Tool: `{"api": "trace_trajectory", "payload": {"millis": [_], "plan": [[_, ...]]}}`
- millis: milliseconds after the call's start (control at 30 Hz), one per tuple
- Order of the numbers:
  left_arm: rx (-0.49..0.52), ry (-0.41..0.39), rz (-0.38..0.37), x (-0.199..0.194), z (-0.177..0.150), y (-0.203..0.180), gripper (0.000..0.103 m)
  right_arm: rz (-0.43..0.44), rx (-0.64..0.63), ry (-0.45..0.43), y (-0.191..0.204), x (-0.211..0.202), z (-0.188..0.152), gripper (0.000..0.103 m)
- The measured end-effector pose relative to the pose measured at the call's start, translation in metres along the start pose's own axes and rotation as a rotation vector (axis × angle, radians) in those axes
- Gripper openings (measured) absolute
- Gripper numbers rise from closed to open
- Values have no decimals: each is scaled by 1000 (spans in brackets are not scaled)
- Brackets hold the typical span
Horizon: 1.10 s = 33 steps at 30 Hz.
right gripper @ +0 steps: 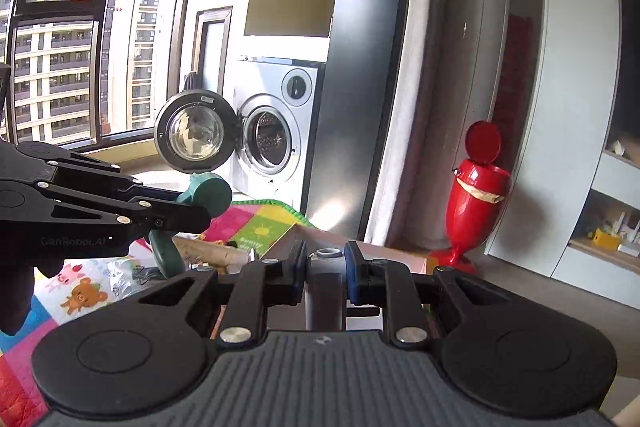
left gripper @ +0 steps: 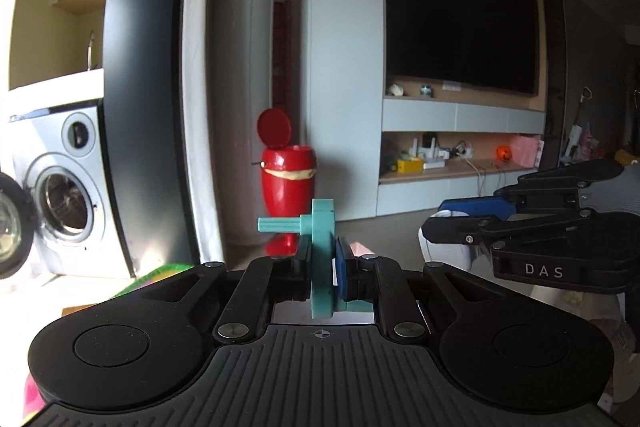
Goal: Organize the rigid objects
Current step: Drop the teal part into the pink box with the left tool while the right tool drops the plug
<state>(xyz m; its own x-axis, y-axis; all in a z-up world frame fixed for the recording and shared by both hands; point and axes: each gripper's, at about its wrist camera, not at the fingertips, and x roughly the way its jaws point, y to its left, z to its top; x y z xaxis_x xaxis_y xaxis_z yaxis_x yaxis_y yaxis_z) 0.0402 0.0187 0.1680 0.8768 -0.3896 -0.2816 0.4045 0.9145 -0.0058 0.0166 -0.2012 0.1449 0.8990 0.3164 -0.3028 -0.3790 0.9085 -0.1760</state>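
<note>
My left gripper (left gripper: 325, 263) is shut on a teal plastic part (left gripper: 322, 259), a flat disc with a short axle sticking out to the left, held up in the air. The same part shows in the right wrist view (right gripper: 208, 193), held by the left gripper (right gripper: 188, 215) at the left. My right gripper (right gripper: 325, 269) is shut on a grey tube-like piece (right gripper: 325, 283) with an open round top. In the left wrist view the right gripper (left gripper: 444, 219) sits at the right, its blue pads closed on something white.
A red bin (left gripper: 287, 183) with its lid up stands on the floor ahead. A washing machine (right gripper: 268, 131) with its door open is at the left. A colourful play mat (right gripper: 256, 223) and a cardboard box (right gripper: 224, 253) lie below. A TV wall unit (left gripper: 460, 27) stands at the right.
</note>
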Motion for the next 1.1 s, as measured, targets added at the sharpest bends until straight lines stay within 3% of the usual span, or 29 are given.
{"api": "trace_trajectory", "payload": {"millis": [100, 133, 200, 400, 533, 667, 767, 900, 1000, 1100], "plan": [[-106, 27, -45, 42, 25, 16, 18, -43, -2, -18, -11, 25, 18, 25], [-123, 50, -48, 55, 25, 20, 18, -50, 14, 0, -15, 32, 19, 41], [-122, 76, -26, 70, 15, 24, 19, -37, 63, 18, -22, 38, 11, 59], [-168, 188, 36, 53, -52, 57, 21, -8, 91, 163, -14, 48, -57, 60], [-251, 204, 236, 13, -94, 111, 21, 0, 94, 218, 1, 39, -108, 60], [-361, 232, 287, -15, -117, 152, 21, 56, 97, 287, 21, 32, -135, 60], [-320, 253, 270, -23, -124, 156, 21, 114, 154, 298, 29, 26, -141, 60], [-200, 297, 221, -7, -123, 140, 21, 144, 138, 289, 43, 21, -139, 60], [-126, 332, 239, 12, -127, 128, 22, 159, 103, 295, 50, 19, -137, 60], [-120, 386, 277, 32, -129, 130, 24, 171, 70, 292, 56, 14, -136, 60]]}}
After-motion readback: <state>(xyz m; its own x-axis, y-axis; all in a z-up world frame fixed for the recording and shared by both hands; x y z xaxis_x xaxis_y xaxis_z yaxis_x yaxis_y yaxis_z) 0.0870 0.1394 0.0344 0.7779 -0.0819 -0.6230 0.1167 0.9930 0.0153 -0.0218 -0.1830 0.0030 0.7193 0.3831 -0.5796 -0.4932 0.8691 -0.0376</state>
